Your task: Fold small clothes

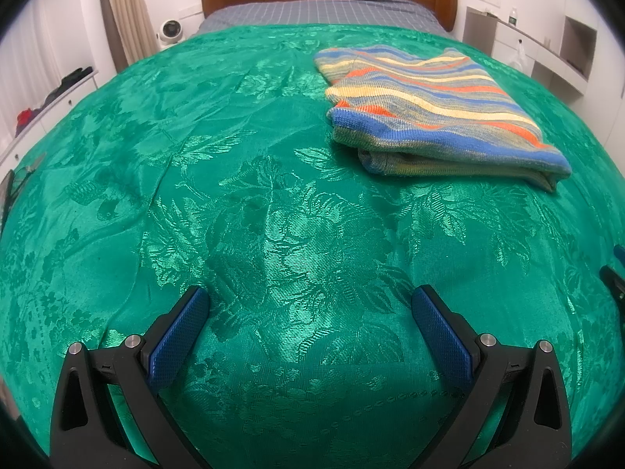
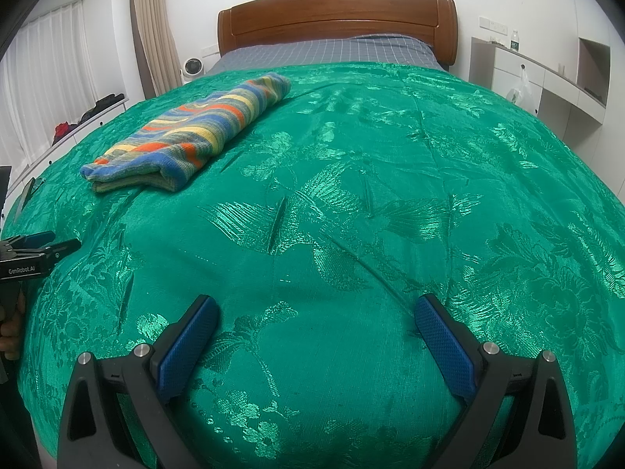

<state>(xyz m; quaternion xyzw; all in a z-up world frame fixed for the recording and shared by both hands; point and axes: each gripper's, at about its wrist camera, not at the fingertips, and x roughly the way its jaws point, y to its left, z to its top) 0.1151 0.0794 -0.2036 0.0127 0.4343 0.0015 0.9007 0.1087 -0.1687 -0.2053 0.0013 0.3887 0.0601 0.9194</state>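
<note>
The striped sweater lies folded on the green bedspread. It sits up toward the far half of the bed, away from both grippers. Nothing is touching it.

Some things are hard to see. The round lens bends the bed into a hill, so its side edges curve away and get cut off. In the left wrist view, only a tiny dark and blue bit of the right gripper peeks in at the right edge. You cannot tell from there how it stands. On the low shelf at the left wall lie dark and red things, too small to name. I cannot tell what is folded inside the sweater.

The left wrist view shows the sweater's thick folded edge, with its layers stacked up. The right wrist view shows the sweater from its narrow end, off to the left. It also shows the left gripper from the side, low at the left edge, with a hand under it. Its tips are too edge-on there to judge.

Each gripper's own camera tells more. The left gripper has its blue pads spread wide, with nothing between them. The right gripper is spread wide too and holds nothing.

There is lots of bare green cloth between the grippers and the sweater. Behind the bedspread come a gray checked sheet and a brown headboard.
</note>
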